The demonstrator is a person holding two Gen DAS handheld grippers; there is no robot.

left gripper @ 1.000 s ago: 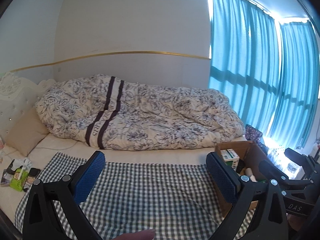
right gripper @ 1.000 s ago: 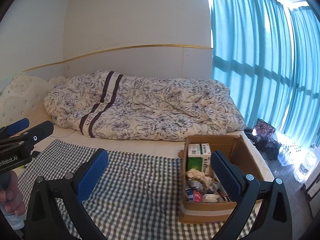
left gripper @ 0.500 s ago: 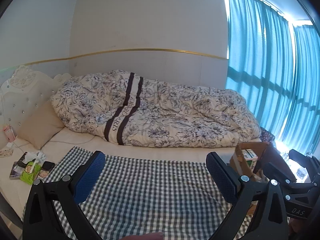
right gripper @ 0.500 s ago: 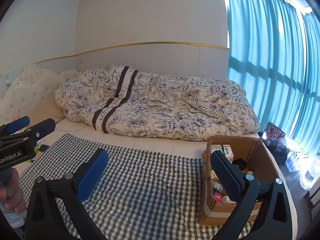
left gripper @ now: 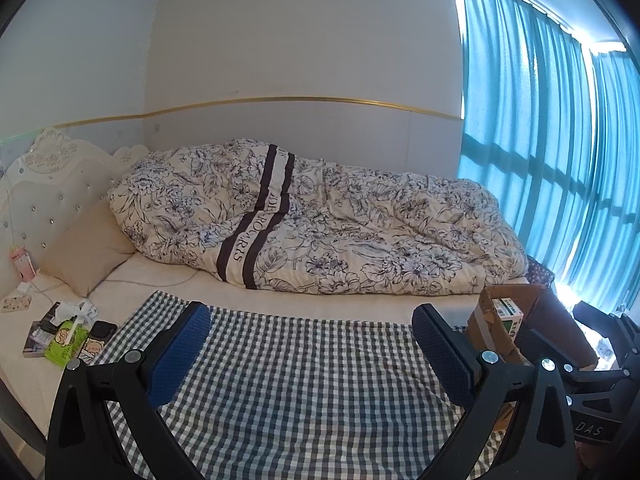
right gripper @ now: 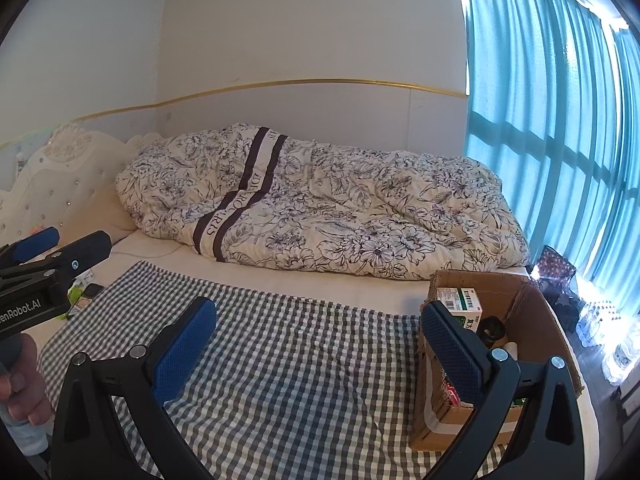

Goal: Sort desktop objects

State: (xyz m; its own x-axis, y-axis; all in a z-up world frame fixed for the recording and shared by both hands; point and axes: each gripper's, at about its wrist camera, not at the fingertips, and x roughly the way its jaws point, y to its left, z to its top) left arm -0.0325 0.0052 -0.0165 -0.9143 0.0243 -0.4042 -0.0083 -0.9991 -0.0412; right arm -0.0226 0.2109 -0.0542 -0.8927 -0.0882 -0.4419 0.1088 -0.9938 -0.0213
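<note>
Cardboard box (right gripper: 516, 364) of sorted items stands at the right end of the checkered cloth (right gripper: 288, 364) on the bed; the cloth looks bare; both the left hand-held gripper (left gripper: 308, 352) and right hand-held gripper (right gripper: 320, 344) hover with fingers apart, empty; best next: check the clutter (left gripper: 66, 334) by the pillow, approach low and square.

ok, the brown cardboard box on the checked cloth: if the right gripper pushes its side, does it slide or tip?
Probably slides. The brown cardboard box sits low and wide, with items packed inside, so tipping seems unlikely. The black-and-white checked cloth beneath lies loose on the bed and may bunch or drag along. The box's front corner looks torn, so that wall may flex.
</note>
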